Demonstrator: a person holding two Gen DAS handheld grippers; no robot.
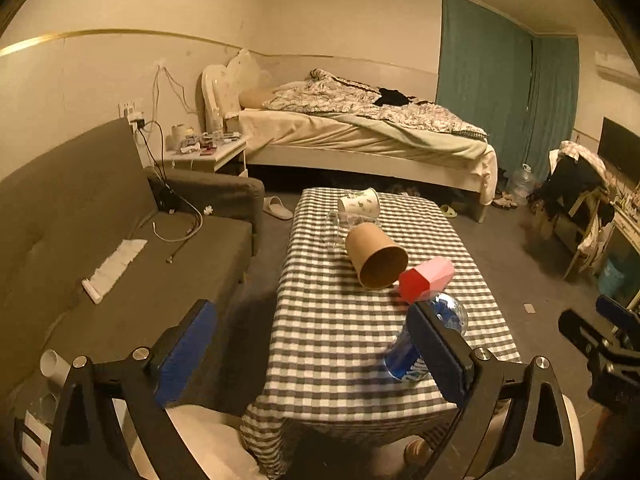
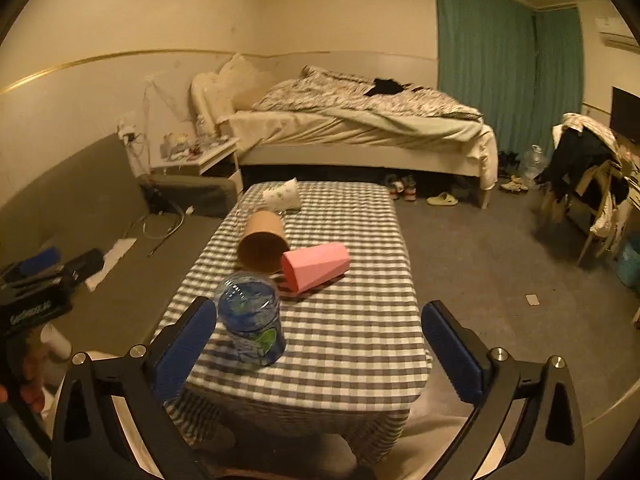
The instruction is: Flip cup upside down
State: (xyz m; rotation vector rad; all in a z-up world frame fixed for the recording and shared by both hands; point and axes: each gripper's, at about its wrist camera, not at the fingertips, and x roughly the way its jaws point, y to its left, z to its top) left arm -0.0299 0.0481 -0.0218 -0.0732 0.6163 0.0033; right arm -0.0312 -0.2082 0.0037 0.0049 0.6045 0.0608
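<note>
Several cups lie on the checked tablecloth (image 1: pixel 340 340) (image 2: pixel 352 320). A brown paper cup (image 1: pixel 376 258) (image 2: pixel 262 246) lies on its side, mouth toward me. A pink faceted cup (image 1: pixel 426 278) (image 2: pixel 316 266) lies on its side beside it. A white patterned cup (image 1: pixel 360 202) (image 2: pixel 282 195) lies at the far end, next to a clear glass (image 1: pixel 338 228). A blue-tinted clear cup (image 1: pixel 430 336) (image 2: pixel 252 320) stands nearest, bottom up. My left gripper (image 1: pixel 316 356) is open and empty at the table's near left corner. My right gripper (image 2: pixel 320 354) is open and empty above the near edge.
A grey sofa (image 1: pixel 100 240) runs along the left with cables and a white cloth on it. A bed (image 1: pixel 360 132) stands behind the table, a cluttered nightstand (image 1: pixel 204 152) at its head. A chair with clothes (image 2: pixel 588 184) is at the right.
</note>
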